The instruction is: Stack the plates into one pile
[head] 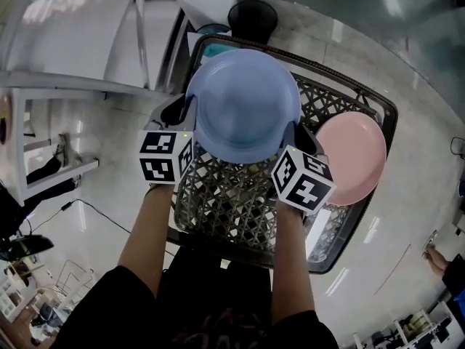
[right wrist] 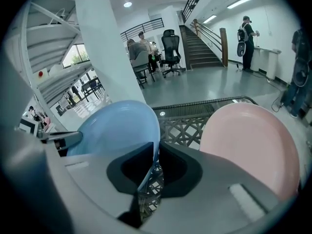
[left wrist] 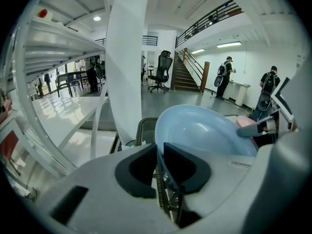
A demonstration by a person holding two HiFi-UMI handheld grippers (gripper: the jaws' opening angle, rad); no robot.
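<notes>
Handling first: round pale-blue plate, smooth and glossy, probably plastic or melamine. Judged light and stiff, with no give under a pinch. Likely slick on that shiny surface, so apt to slide out of a shallow bite. Best taken at the thin rim on two opposite sides, pads set well over the lip. Might chip or crack if dropped onto another plate, so better lowered than let fall.

Left gripper: jaws close together and clamped on the plate's near-left rim, with the thin edge running between the two dark pads. Right gripper: jaws narrower yet, pinching the near-right rim in the same way. Nothing else in either grip.

Blue plate carried between the two grippers, hollow side up and roughly level, over the dark grey lattice basket. Appears clear of the mesh, though contact at the far edge cannot be ruled out.

Round pink plate at the basket's right edge, just beside the right gripper and apart from the blue plate. Not clear whether fully inside the basket or propped on its rim. Judged the base of the pile, which calls for a short carry to the right and a gentle set-down, centred.
</notes>
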